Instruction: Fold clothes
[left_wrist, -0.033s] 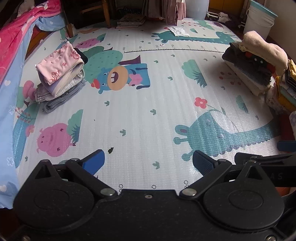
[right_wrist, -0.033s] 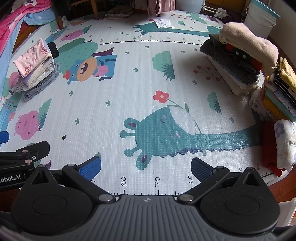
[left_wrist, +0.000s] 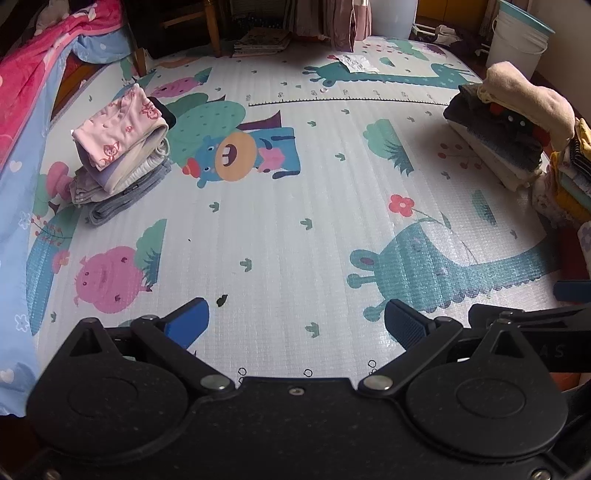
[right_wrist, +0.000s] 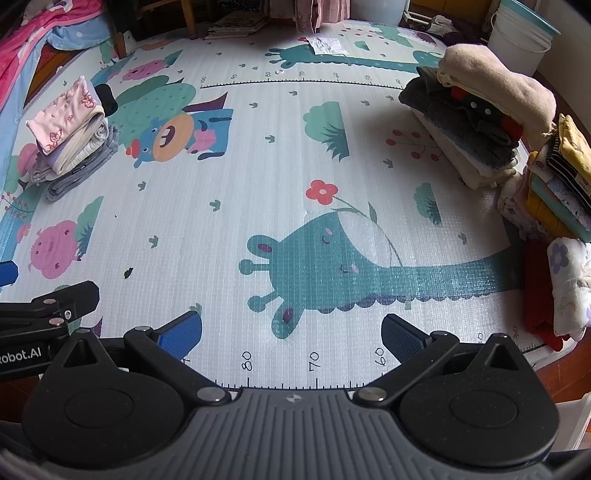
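**Both claws empty, next garment sits to the right: right hand is the near one**

Left gripper (left_wrist: 295, 325): blue pads spread wide, nothing between them, hovering over bare play mat (left_wrist: 295, 221). Right gripper (right_wrist: 291, 330): same, pads apart, nothing held, over the teal giraffe print (right_wrist: 332, 266). The two sit side by side; each shows at the edge of the other's view

Outward from the claws: no garment is laid out on the mat in front of either one, the middle is just printed mat

Clothes are in two places:
- folded stack (left_wrist: 122, 147), far left of the mat, pink printed piece on top, grey ones under it. Looks like the done pile. Well apart from both claws, forward-left
- unfolded pile (right_wrist: 480, 122) at the right edge, beige fleece on top of dark and grey pieces, with a second heap (right_wrist: 557, 192) of yellow and striped items just beside it and nearer the camera, plus a white floral piece (right_wrist: 569, 284) and something red lower down

Key relation, my read: the source pile lies forward-right of both claws and the right gripper is clearly nearer. The heap runs roughly along the mat's right edge, front to back. The near floral/red pieces are the shortest reach

Likely next: right claw swings right, pinches a top item, drags it to the open centre. Can't tell which piece is loose enough to lift alone
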